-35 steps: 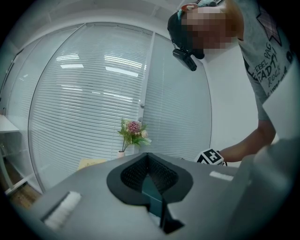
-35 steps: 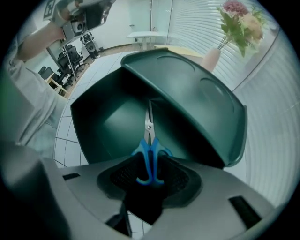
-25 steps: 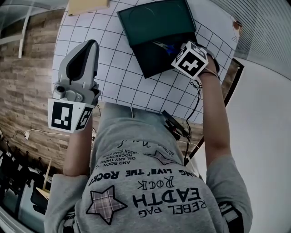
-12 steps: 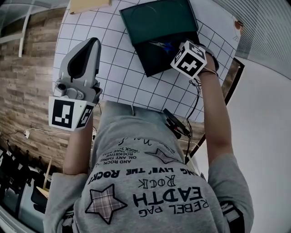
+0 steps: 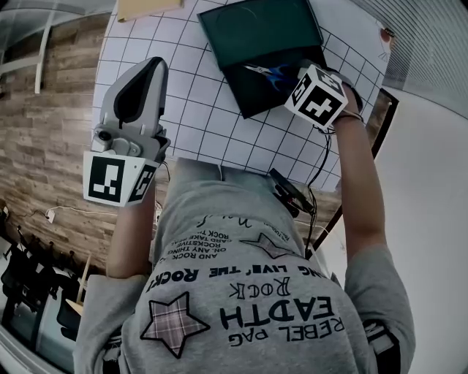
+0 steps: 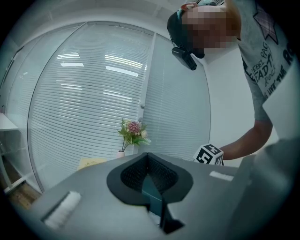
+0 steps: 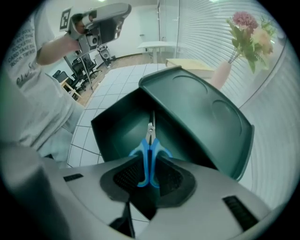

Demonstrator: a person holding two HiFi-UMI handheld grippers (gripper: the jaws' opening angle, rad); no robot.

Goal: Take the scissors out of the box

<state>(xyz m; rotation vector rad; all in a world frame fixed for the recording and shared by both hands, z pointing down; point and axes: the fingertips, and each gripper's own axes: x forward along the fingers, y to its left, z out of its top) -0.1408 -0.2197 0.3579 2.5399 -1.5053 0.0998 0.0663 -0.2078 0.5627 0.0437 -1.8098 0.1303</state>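
Note:
A dark green box (image 5: 252, 95) lies open on the gridded white table (image 5: 212, 128), its lid (image 5: 252, 29) folded back. Blue-handled scissors (image 5: 268, 71) sit over the box's base. My right gripper (image 7: 149, 168) points steeply down into the box. Its jaws are closing, and the scissors' handles (image 7: 150, 161) are pinched between the pads while the blades (image 7: 151, 129) point away over the box floor. Its marker cube (image 5: 318, 95) hides the jaws from the head view. My left gripper (image 5: 148, 67) is held off the table's left side, shut and empty (image 6: 147, 157).
A tan flat item (image 5: 146, 7) lies at the table's far edge. A vase of flowers (image 7: 248, 33) stands beyond the lid. Black cables and clips (image 5: 289, 193) hang at the near table edge by the person's waist. Wooden floor (image 5: 51, 117) lies to the left.
The right gripper's cube has shifted a little to the right and up over the box, the scissors with it. The left gripper stays where it was.

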